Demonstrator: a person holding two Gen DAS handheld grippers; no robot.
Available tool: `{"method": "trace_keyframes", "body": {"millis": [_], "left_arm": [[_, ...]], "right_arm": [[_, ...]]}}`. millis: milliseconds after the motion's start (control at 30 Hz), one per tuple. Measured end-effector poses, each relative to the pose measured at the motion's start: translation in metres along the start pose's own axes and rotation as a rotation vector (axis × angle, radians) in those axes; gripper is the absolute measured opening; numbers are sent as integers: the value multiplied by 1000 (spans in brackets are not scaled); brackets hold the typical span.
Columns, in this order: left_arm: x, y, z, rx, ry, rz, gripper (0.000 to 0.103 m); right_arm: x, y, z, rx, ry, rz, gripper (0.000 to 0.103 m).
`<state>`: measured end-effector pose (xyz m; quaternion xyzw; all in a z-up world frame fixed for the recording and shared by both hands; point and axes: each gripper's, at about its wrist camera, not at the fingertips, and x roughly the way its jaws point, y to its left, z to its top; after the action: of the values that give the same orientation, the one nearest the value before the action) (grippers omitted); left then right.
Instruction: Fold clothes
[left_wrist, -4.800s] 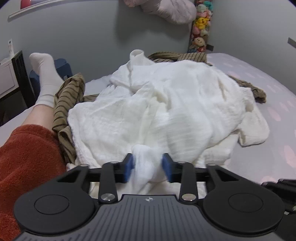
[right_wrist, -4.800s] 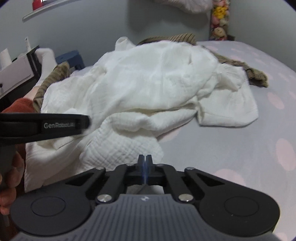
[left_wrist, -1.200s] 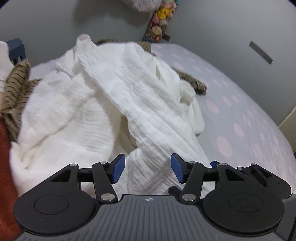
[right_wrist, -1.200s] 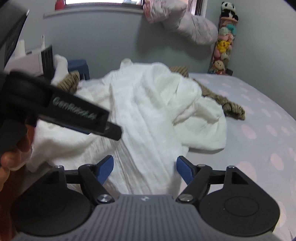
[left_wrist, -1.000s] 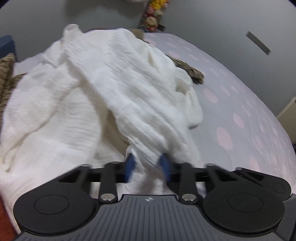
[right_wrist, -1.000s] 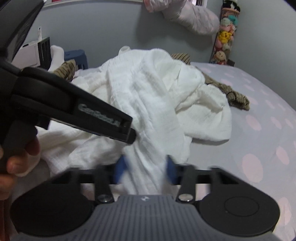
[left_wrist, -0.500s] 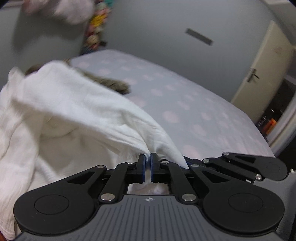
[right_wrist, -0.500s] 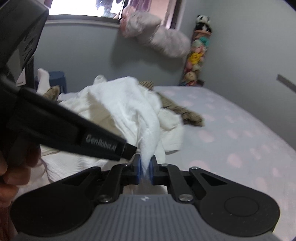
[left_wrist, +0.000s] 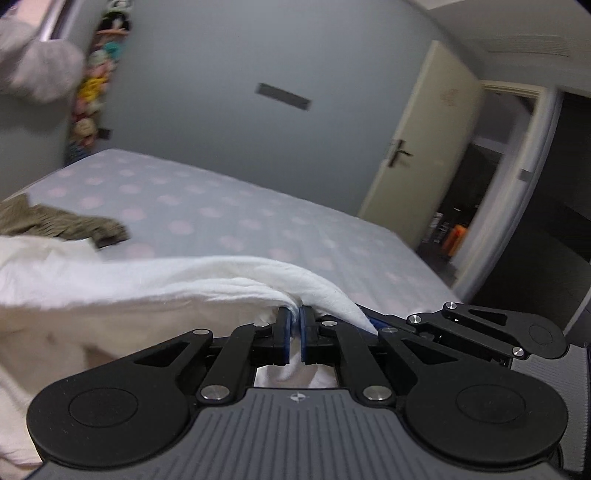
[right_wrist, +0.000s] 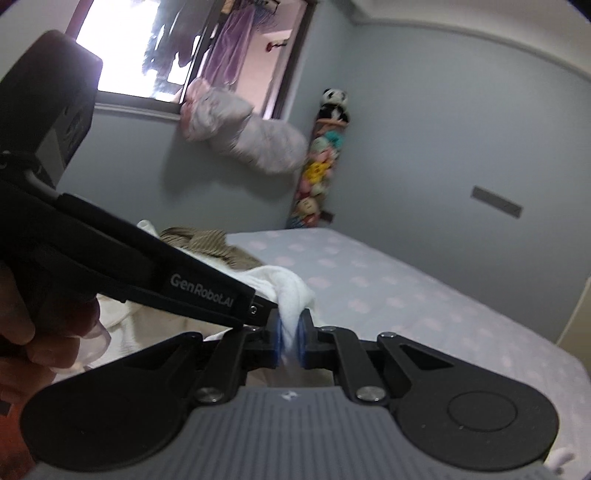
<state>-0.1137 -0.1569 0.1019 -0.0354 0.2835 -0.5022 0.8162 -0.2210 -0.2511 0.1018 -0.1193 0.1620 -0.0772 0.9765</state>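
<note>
Two grippers, one garment between them: the left gripper (left_wrist: 294, 334) has its blue fingers (left_wrist: 282, 332) pinched narrow on a fold of the white cloth (left_wrist: 147, 280), and the right gripper (right_wrist: 290, 341) clamps another bunch of the same cloth (right_wrist: 291, 288) between its fingers (right_wrist: 303, 343). The two sit just beside each other; in the left view the right gripper's black linkage (left_wrist: 480, 328) lies immediately to the right, and in the right view the left gripper's body (right_wrist: 147, 273) crosses the left side, with a hand (right_wrist: 40, 325) gripping it.

The cloth is lifted at the pinch and drapes away leftward in a long soft ridge, crinkled in weave, sagging below. Its lower part is hidden by the gripper bodies.

Open room lies ahead and to the right: the bed (left_wrist: 258, 221), lilac with pale pink dots, is bare from the cloth to its far edge by the door (left_wrist: 417, 147), which stands ajar. One brown striped garment (left_wrist: 62, 225) lies behind the white one, touching it. One pink bundle (right_wrist: 243, 133) hangs at the window, and one column of plush toys (right_wrist: 321, 158) stands in the corner.
</note>
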Motion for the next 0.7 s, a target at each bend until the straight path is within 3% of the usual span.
{"method": "trace_keyframes", "body": {"millis": [200,300,433,567,667,700], "left_arm": [[30,3,-16,-17,92,-34,9],[39,17,-26,-35,139,15,19],[47,55,-40,-88,211,103,23],[48,81,-52,-144,258,174,26],[49,100,-57,-184,276,213,32],[48,104,-59,-190,279,223,36]], "right_arm": [[-23,-30,-21,80,94,-62,10],[-14,-38,-44,109,180,-83,10],[7,-42,-70,139,297,-64,12],[23,-37,-81,148,335,-38,23],[32,-30,-78,132,322,-11,40],[38,-25,-75,127,317,-1,41]]}}
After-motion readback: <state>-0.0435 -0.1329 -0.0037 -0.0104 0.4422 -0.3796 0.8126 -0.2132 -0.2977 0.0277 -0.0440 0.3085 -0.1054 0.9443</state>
